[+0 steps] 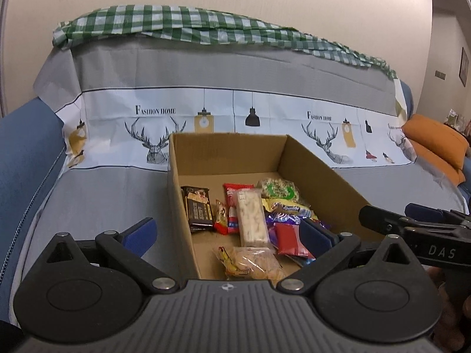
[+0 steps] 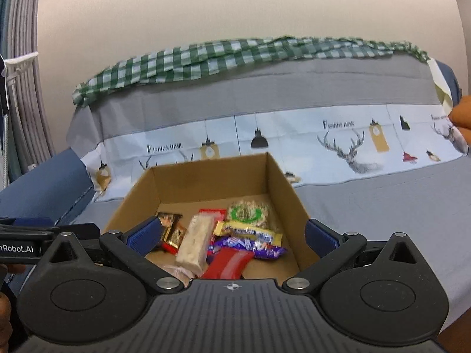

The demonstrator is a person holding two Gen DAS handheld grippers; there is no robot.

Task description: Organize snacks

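Observation:
An open cardboard box [image 1: 226, 153] stands on a sofa seat and holds several snacks: a dark chocolate bar [image 1: 198, 209], a white nougat bar [image 1: 252, 217], a red packet [image 1: 290, 239], a green-labelled rice cake [image 1: 278, 189] and a clear bag of biscuits [image 1: 253, 263]. My left gripper [image 1: 228, 232] is open and empty above the box's near left corner. The box [image 2: 212, 182] also shows in the right wrist view, with the nougat bar [image 2: 195, 241] and red packet [image 2: 228, 264]. My right gripper [image 2: 232, 235] is open and empty over the box's near edge.
The sofa has a grey printed cover [image 1: 235, 73] and a green checked cloth [image 1: 188, 23] along its back. An orange cushion [image 1: 435, 144] lies at the right end. A blue armrest [image 1: 26, 153] is on the left. The right gripper's body [image 1: 418, 229] reaches in beside the box.

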